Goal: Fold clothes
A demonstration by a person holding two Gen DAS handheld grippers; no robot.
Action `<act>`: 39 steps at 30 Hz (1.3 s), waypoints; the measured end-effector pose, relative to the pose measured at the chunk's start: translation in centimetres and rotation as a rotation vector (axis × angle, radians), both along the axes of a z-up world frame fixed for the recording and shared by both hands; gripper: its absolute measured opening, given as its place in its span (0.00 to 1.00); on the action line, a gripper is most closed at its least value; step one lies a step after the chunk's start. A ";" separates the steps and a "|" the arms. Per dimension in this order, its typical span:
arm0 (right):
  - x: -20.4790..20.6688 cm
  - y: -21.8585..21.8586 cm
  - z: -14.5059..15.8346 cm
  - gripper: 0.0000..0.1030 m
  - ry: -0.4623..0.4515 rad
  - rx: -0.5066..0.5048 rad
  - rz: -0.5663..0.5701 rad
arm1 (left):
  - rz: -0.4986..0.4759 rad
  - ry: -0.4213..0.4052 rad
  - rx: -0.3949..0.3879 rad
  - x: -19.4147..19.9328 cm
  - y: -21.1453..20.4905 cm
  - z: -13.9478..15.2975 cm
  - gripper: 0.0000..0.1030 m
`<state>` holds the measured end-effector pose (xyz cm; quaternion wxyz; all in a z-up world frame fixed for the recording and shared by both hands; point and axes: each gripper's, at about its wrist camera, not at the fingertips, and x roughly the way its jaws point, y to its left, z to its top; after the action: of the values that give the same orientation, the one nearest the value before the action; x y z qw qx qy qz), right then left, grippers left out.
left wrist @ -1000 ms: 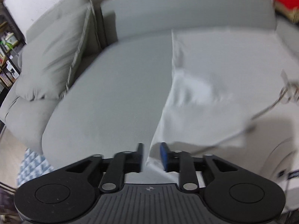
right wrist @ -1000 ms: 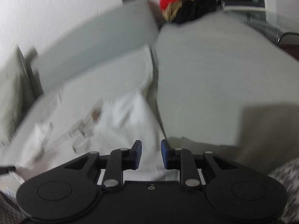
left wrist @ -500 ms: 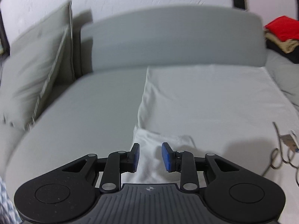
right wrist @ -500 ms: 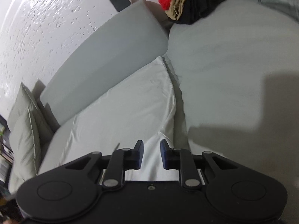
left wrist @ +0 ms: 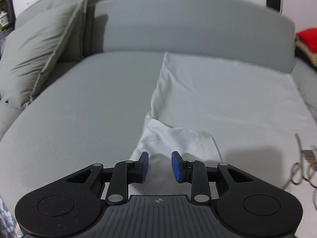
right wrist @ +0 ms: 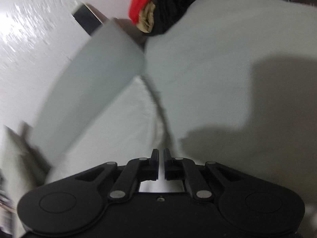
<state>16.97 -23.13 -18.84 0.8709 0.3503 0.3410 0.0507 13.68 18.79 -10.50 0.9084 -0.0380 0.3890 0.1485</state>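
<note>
Your left gripper (left wrist: 158,165), jaws apart, hovers over the white T-shirt's (left wrist: 227,97) folded sleeve | shirt flat on grey sofa (left wrist: 89,103), bare seat leftward | your right gripper (right wrist: 160,163), jaws nearly together, at the shirt's right edge; grip unclear.

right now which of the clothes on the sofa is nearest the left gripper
The white garment spread flat on the sofa seat: its folded-over corner lies right at the left gripper. The red, tan and black pile sits far off at the sofa's right end.
</note>
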 end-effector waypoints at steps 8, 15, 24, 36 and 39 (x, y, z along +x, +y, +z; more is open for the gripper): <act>-4.4 3.0 0.4 0.06 0.102 -0.294 0.159 | -0.038 0.093 0.085 -4.4 -1.7 -0.7 0.29; -8.1 4.3 2.0 0.15 0.041 -0.334 0.256 | -0.109 0.089 0.048 -11.3 -5.3 0.1 0.24; -10.7 6.4 3.5 0.18 -0.109 -0.253 0.410 | -0.236 -0.093 0.148 -12.1 -10.2 0.7 0.32; -11.0 9.5 2.4 0.19 -0.032 -0.264 0.536 | -0.306 0.025 0.252 -10.3 -13.4 -1.5 0.37; -11.6 9.4 2.3 0.19 -0.029 -0.283 0.562 | -0.323 0.033 0.265 -10.9 -13.5 -1.5 0.37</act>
<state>5.38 -13.73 -16.53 0.8676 0.1170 0.4158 0.2462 2.74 5.25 -11.98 0.9110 0.1472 0.3818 0.0516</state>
